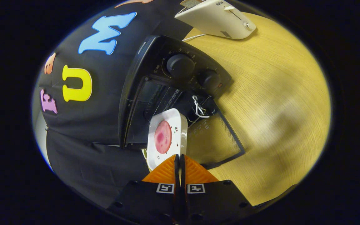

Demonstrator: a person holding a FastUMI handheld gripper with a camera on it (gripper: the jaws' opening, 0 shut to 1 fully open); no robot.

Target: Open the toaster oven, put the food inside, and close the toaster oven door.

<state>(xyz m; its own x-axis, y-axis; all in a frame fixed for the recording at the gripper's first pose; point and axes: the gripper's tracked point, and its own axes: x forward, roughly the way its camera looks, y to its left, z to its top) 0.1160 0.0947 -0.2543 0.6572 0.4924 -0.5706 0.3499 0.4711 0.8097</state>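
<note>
One wooden table spreads beyond the fingers, bearing a black toaster oven with its glass door dropped open. Just ahead, the gripper is clenched on the near rim of a white plate carrying a pink food slice. Farther off sits a white toaster.

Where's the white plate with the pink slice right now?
In the gripper view, the white square plate with the pink round slice is held edge-on by the tool, just ahead of it at the mouth of the open black toaster oven, above its lowered glass door.
</note>
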